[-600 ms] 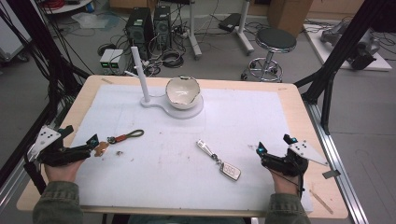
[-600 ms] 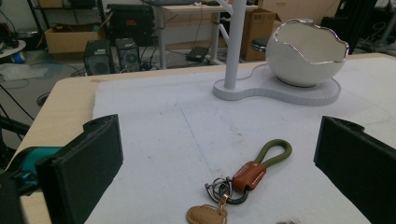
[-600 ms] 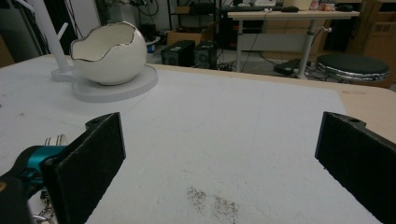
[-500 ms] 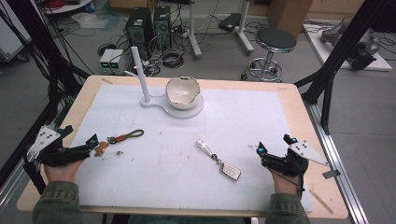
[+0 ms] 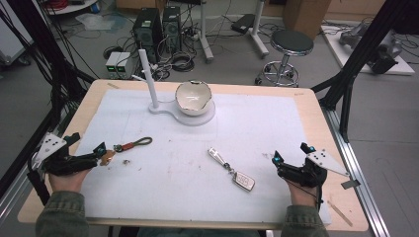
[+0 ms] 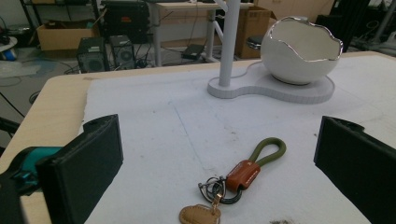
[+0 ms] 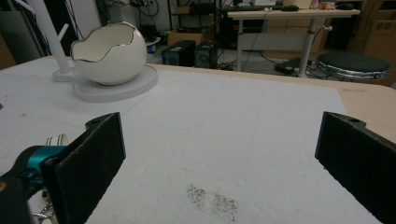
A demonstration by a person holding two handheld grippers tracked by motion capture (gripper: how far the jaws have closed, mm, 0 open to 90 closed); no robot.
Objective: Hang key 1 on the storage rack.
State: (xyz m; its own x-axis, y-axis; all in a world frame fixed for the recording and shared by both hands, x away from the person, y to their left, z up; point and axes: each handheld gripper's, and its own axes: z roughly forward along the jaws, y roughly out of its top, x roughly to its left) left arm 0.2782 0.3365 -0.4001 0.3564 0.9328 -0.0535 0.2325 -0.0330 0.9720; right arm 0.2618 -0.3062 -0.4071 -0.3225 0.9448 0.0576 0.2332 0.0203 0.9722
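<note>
A keychain with an olive loop, a brown leather sleeve and a tan tag lies on the white mat at the left. My left gripper stands open just left of it. In the left gripper view the keychain lies between and ahead of the wide-apart jaws of that gripper, untouched. A car key with a silver fob lies near the mat's middle. To its right my right gripper is open and empty. Part of the car key's metal peeks past its left jaw.
A white egg-shaped bowl sits on a white stand base with an upright post at the back of the mat. The wooden table edge frames the mat. A stool and computer gear stand on the floor beyond.
</note>
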